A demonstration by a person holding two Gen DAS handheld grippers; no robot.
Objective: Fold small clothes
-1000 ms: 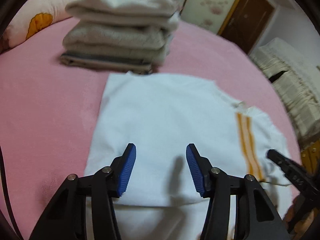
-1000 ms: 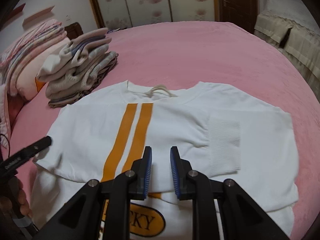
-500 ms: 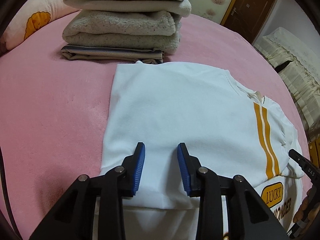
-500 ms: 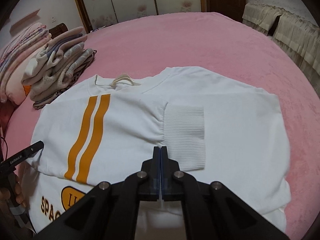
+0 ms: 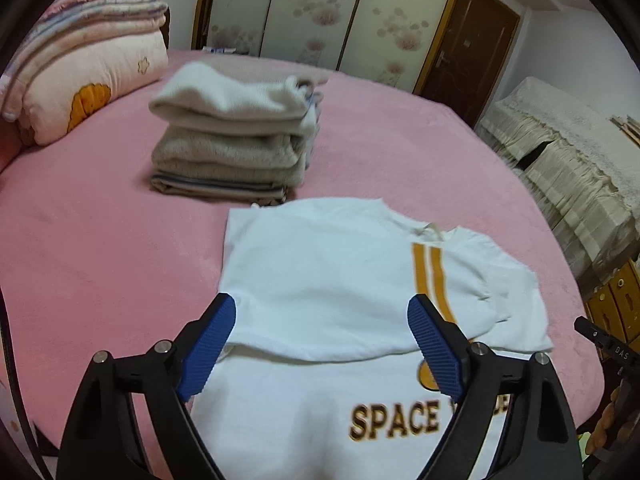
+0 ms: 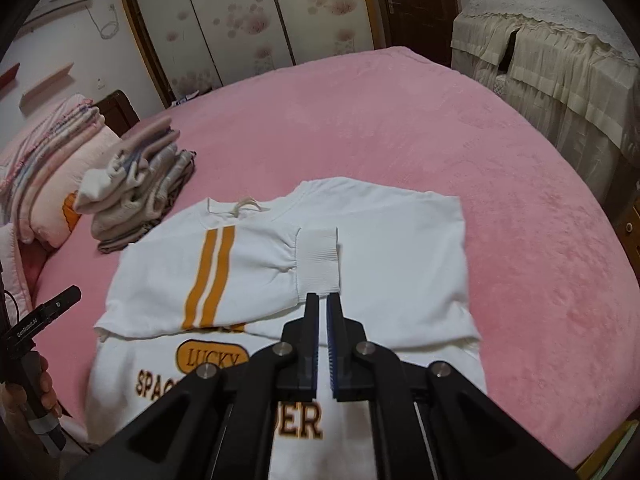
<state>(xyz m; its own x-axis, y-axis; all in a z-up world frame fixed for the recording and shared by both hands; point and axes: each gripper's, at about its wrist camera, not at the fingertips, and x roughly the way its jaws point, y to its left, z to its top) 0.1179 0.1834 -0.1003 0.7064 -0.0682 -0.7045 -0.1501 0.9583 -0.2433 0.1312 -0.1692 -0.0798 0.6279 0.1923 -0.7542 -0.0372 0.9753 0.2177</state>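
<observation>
White sweatshirt (image 6: 384, 240) flat, both sleeves folded in, hem seemingly unfolded

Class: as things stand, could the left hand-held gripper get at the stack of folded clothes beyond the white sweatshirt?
Probably yes: the left hand-held gripper is open, and only the flat white sweatshirt lies before the stack of folded clothes.

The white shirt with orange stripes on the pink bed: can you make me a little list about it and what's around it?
shirt: white sweatshirt, flat on the pink bed, both sleeves folded across the chest
stripes: two orange stripes on the folded sleeve
words: LUCKY and SPACE readable, the rest partly hidden
left tongs: open wide, over the shirt
right tongs: narrow gap, nothing between, at the ribbed cuff
pile: folded clothes stacked beyond the shirt
pillow: folded bedding further back
</observation>
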